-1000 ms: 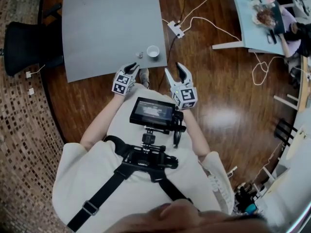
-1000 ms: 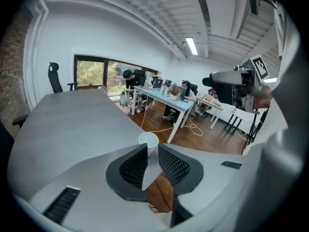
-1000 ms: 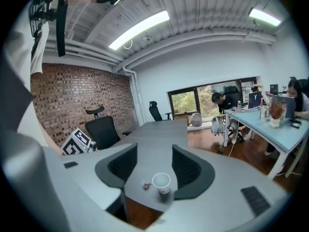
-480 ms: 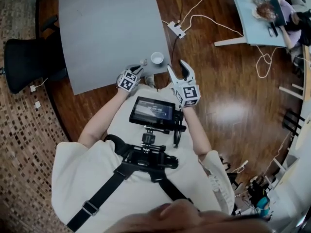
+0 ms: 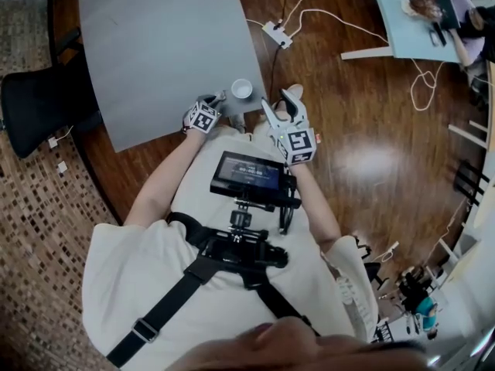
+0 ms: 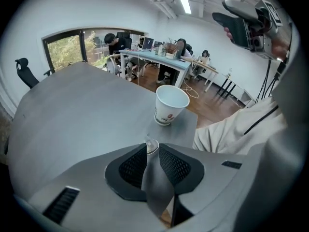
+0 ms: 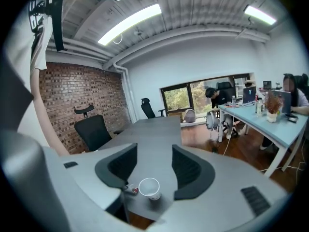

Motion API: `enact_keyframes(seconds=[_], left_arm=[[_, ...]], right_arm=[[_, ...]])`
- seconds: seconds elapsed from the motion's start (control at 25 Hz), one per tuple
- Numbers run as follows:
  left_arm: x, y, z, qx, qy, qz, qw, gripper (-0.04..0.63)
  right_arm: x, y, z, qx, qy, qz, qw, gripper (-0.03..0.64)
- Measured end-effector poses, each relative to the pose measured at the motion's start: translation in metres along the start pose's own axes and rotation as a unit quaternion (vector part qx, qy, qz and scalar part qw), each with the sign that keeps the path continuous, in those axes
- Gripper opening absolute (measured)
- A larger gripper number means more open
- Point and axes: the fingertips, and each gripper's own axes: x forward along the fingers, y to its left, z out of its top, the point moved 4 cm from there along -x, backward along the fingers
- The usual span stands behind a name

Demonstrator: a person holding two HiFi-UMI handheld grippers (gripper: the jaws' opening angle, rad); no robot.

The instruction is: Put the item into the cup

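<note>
A white paper cup (image 5: 242, 89) stands upright near the front right corner of the grey table (image 5: 155, 45). Just to its left lies the small item (image 5: 221, 96), pale with a bit of red. My left gripper (image 5: 210, 100) is low over the table. Its jaws are opening, and the item (image 6: 151, 145) sits right at their tips without the pads pressing on it. From the left gripper (image 6: 153, 153) the cup (image 6: 170, 105) is a short way ahead and to the right. My right gripper (image 5: 282, 103) hangs open off the table's corner, holding nothing. Between the right gripper's (image 7: 154, 153) jaws I see the cup (image 7: 149, 188) and the item (image 7: 131, 189).
A black office chair (image 5: 35, 99) stands left of the table. A power strip with white cables (image 5: 276, 33) lies on the wood floor beyond the corner. A light blue desk with people (image 5: 402, 22) is at the far right. A monitor rig (image 5: 251, 175) hangs on the person's chest.
Both grippers have moved forward to the table's corner. The left one came from off the edge onto the table, up to the small item.
</note>
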Motion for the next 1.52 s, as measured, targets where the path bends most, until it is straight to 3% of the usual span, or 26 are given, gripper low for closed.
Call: enact_keyframes(seconds=[0.16,0.28,0.72,1.08,1.52], left_arm=[[0.006,0.01,-0.013,0.031,0.032,0.007,0.999,0.083],[0.009,0.013,-0.02,0.031,0.042,0.01,0.9986,0.081],[0.01,0.015,-0.02,0.046,0.03,0.016,0.9984,0.049],[0.011,0.015,-0.017,0.061,0.013,0.012,0.998,0.084],[0.017,0.024,-0.013,0.028,0.022,-0.001,0.9994,0.084]], right_arm=[[0.003,0.003,0.001,-0.001,0.002,0.006,1.0,0.238],[0.004,0.003,0.003,-0.002,0.0,0.008,1.0,0.238],[0.002,0.002,-0.004,0.007,0.009,0.001,1.0,0.238],[-0.003,0.002,-0.006,0.005,0.008,-0.006,1.0,0.238],[-0.002,-0.003,-0.014,0.018,0.021,-0.013,1.0,0.238]])
